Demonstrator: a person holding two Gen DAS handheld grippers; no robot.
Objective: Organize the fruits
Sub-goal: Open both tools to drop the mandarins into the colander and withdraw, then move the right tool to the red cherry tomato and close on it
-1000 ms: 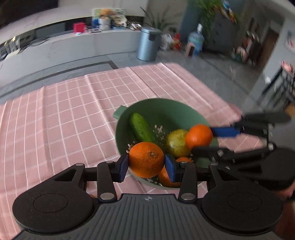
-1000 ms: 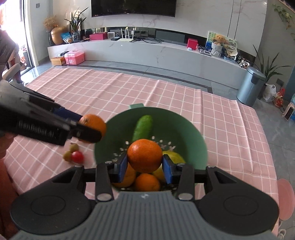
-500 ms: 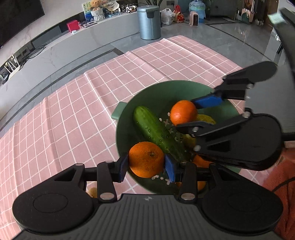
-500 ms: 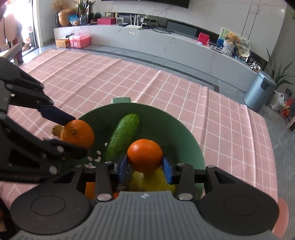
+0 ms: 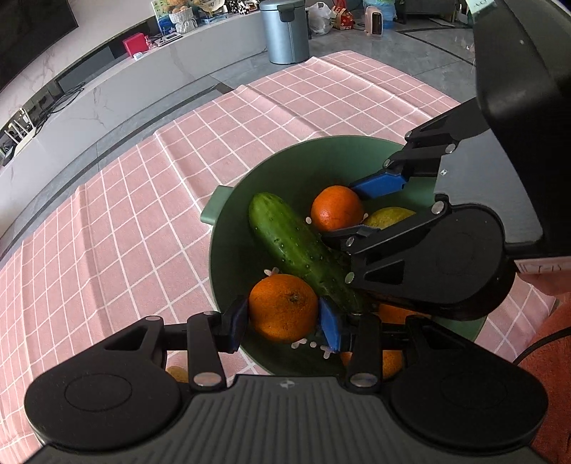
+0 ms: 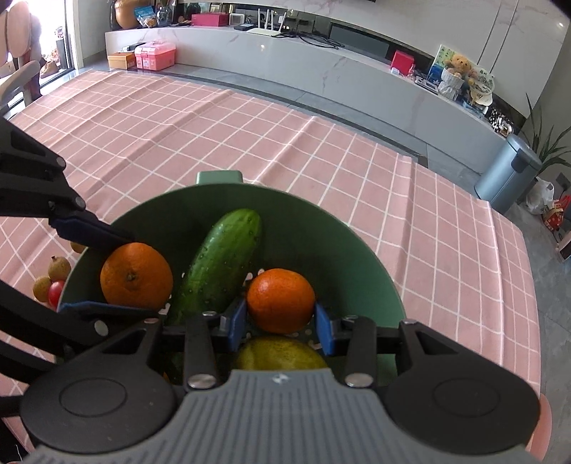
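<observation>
A green colander bowl [image 5: 249, 228] [image 6: 321, 228] sits on the pink checked cloth. It holds a cucumber [image 5: 299, 250] [image 6: 217, 264], a yellow-green fruit [image 5: 389, 216] [image 6: 280, 353] and more oranges [image 5: 392, 360] underneath. My left gripper [image 5: 283, 319] is shut on an orange [image 5: 283, 307] inside the bowl's near left side; it also shows in the right wrist view [image 6: 136, 275]. My right gripper [image 6: 280, 326] is shut on a smaller orange [image 6: 281, 300] [image 5: 336, 208], low in the bowl beside the cucumber.
Small brown fruits [image 6: 59, 267] and a red one [image 6: 56, 291] lie on the cloth left of the bowl. The pink cloth [image 6: 249, 135] stretches far and left. A grey bin [image 5: 284, 32] and a white counter [image 6: 285, 57] stand beyond the table.
Both grippers have come down into the bowl with their oranges. The two oranges now sit lower, on either side of the cucumber.
</observation>
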